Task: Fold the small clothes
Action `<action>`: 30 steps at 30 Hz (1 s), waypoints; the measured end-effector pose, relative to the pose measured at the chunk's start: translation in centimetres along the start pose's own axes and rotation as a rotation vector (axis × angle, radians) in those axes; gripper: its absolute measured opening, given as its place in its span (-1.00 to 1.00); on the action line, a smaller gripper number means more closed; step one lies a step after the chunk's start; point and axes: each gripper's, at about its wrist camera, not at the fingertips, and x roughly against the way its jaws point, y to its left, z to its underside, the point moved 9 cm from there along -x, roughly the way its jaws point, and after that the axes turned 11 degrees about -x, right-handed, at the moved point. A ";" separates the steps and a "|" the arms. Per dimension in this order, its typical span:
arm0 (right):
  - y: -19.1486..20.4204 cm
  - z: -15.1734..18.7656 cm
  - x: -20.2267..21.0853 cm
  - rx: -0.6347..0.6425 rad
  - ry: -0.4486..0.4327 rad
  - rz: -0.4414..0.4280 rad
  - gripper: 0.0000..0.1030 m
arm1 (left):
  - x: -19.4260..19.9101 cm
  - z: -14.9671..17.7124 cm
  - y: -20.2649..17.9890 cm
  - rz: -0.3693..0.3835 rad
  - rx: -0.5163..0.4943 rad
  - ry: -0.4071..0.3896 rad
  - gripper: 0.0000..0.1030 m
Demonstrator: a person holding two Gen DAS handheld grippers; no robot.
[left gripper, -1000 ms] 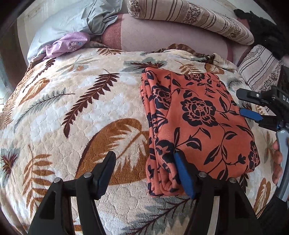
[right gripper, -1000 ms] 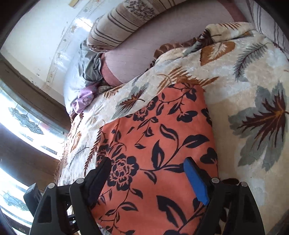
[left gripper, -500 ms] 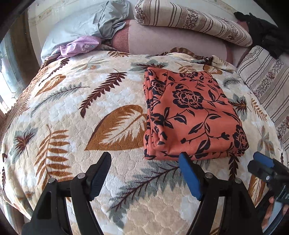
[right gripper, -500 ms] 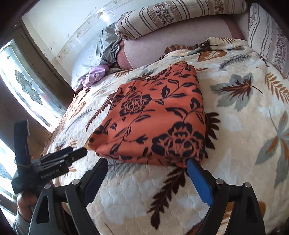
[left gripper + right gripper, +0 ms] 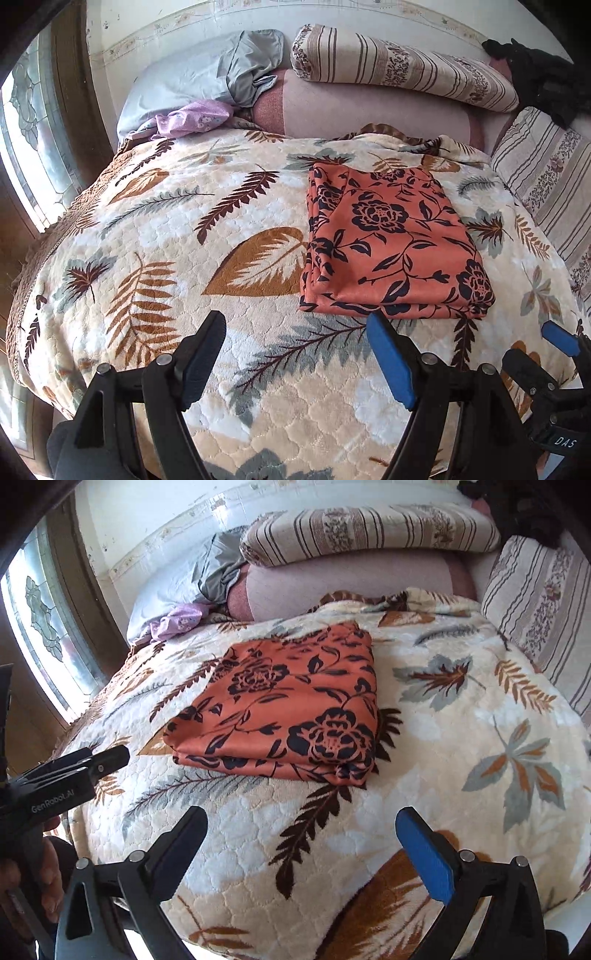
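Observation:
An orange cloth with black flowers [image 5: 391,243] lies folded in a neat rectangle on the leaf-patterned blanket [image 5: 184,240]. It also shows in the right wrist view [image 5: 291,712]. My left gripper [image 5: 295,343] is open and empty, held above the blanket just short of the cloth's near edge. My right gripper [image 5: 299,838] is open and empty, also short of the cloth. The right gripper shows at the lower right of the left wrist view [image 5: 546,354]. The left gripper shows at the left of the right wrist view [image 5: 74,771].
Striped pillows [image 5: 399,70] and a grey pillow [image 5: 207,81] lie at the head of the bed. A crumpled purple garment [image 5: 188,120] lies by the grey pillow. A window [image 5: 33,140] is on the left. Dark clothing [image 5: 539,77] lies at the far right.
Both grippers have pulled back from the folded orange cloth toward the near edge of the bed. The cloth stays folded on the blanket.

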 end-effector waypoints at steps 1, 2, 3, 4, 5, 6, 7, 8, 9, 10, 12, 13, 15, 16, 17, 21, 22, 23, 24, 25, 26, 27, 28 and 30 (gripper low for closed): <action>0.3 -0.4 0.7 0.017 -0.030 0.007 1.00 | 0.2 -0.2 0.0 0.000 0.001 -0.007 0.54; 0.5 -0.8 1.3 0.035 -0.057 0.015 1.00 | 0.4 -0.3 -0.1 0.000 0.001 -0.013 0.54; 0.8 -1.1 1.7 0.051 -0.077 0.020 1.00 | 0.6 -0.5 -0.2 0.003 -0.001 -0.017 0.54; 1.0 -1.4 2.0 0.063 -0.087 0.021 1.00 | 0.7 -0.6 -0.3 0.011 -0.001 -0.020 0.54; 1.2 -1.6 2.1 0.070 -0.087 0.021 1.00 | 0.7 -0.7 -0.4 0.020 0.000 -0.019 0.54; 1.2 -1.7 2.0 0.073 -0.084 0.025 1.00 | 0.6 -0.7 -0.6 0.032 0.003 -0.013 0.55; 1.2 -1.8 1.9 0.076 -0.079 0.033 1.00 | 0.6 -0.6 -0.7 0.042 0.008 -0.008 0.55; 1.2 -1.7 1.7 0.077 -0.072 0.038 1.00 | 0.6 -0.6 -0.7 0.049 0.014 -0.009 0.55; 1.1 -1.6 1.6 0.075 -0.067 0.042 1.00 | 0.6 -0.7 -0.6 0.052 0.020 -0.013 0.55; 1.0 -1.6 1.5 0.075 -0.064 0.047 1.00 | 0.7 -0.6 -0.6 0.055 0.026 -0.014 0.55; 1.0 -1.6 1.4 0.078 -0.062 0.055 1.00 | 0.6 -0.7 -0.7 0.066 0.027 -0.008 0.55; 1.0 -1.5 1.3 0.080 -0.058 0.061 1.00 | 0.5 -0.7 -0.7 0.067 0.026 -0.004 0.55; 0.8 -1.6 1.1 0.079 -0.056 0.075 1.00 | 0.5 -0.8 -0.7 0.078 0.028 -0.008 0.57; 0.7 -1.7 1.1 0.075 -0.058 0.083 1.00 | 0.6 -0.9 -0.8 0.088 0.032 -0.015 0.61; 0.6 -1.8 1.1 0.071 -0.058 0.093 1.00 | 0.7 -1.0 -0.7 0.094 0.034 -0.022 0.81; 0.0 -2.6 0.9 0.054 -0.068 0.132 1.00 | 1.6 -1.6 -0.2 0.022 0.030 -0.077 0.89; -0.1 -2.8 0.8 0.050 -0.070 0.138 1.00 | 1.7 -1.7 -0.2 0.015 0.028 -0.084 0.89; -0.2 -2.9 0.7 0.044 -0.068 0.141 1.00 | 1.7 -1.8 -0.1 0.017 0.029 -0.085 0.89; -0.2 -3.0 0.6 0.040 -0.066 0.145 1.00 | 1.7 -1.8 -0.1 0.022 0.031 -0.083 0.89; -0.2 -3.1 0.5 0.039 -0.064 0.146 1.00 | 1.6 -1.9 -0.1 0.027 0.035 -0.079 0.89; -0.1 -3.1 0.4 0.042 -0.063 0.146 1.00 | 1.5 -1.9 0.0 0.032 0.039 -0.074 0.89; 0.1 -3.1 0.3 0.045 -0.061 0.146 1.00 | 1.4 -1.9 0.0 0.038 0.042 -0.071 0.89; 0.2 -3.1 0.2 0.049 -0.059 0.145 1.00 | 1.3 -1.9 -0.1 0.042 0.042 -0.069 0.89; 0.3 -3.1 0.0 0.054 -0.053 0.146 1.00 | 1.2 -1.9 -0.2 0.040 0.032 -0.068 0.89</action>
